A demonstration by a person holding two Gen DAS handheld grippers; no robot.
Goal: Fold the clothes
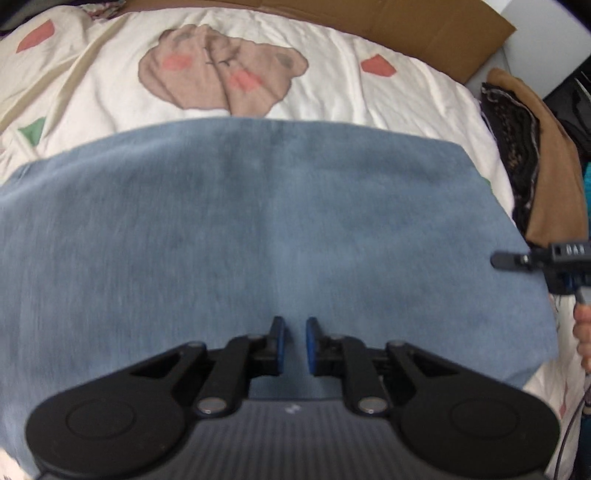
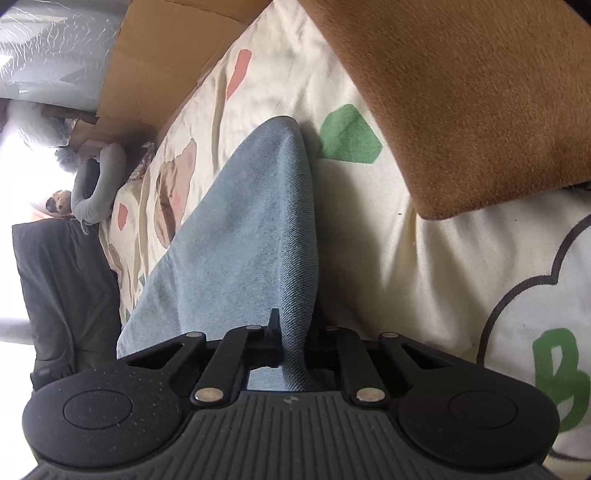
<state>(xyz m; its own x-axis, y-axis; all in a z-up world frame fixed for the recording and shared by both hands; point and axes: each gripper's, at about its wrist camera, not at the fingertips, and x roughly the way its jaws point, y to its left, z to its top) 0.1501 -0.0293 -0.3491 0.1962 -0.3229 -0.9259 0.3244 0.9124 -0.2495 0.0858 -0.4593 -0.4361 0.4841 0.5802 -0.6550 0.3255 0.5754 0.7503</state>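
A blue denim garment lies folded flat on a cream bedspread with a bear print. My left gripper hovers over the near part of the denim, its blue-padded jaws slightly apart with nothing between them. My right gripper shows at the denim's right edge in the left wrist view. In the right wrist view the right gripper is shut on the edge of the denim, which runs up between its fingers and stretches away over the bed.
A brown plush cushion lies close on the right of the denim, with dark lace fabric on it. Cardboard stands at the bed's far edge. A dark chair and a grey neck pillow are beyond the bed.
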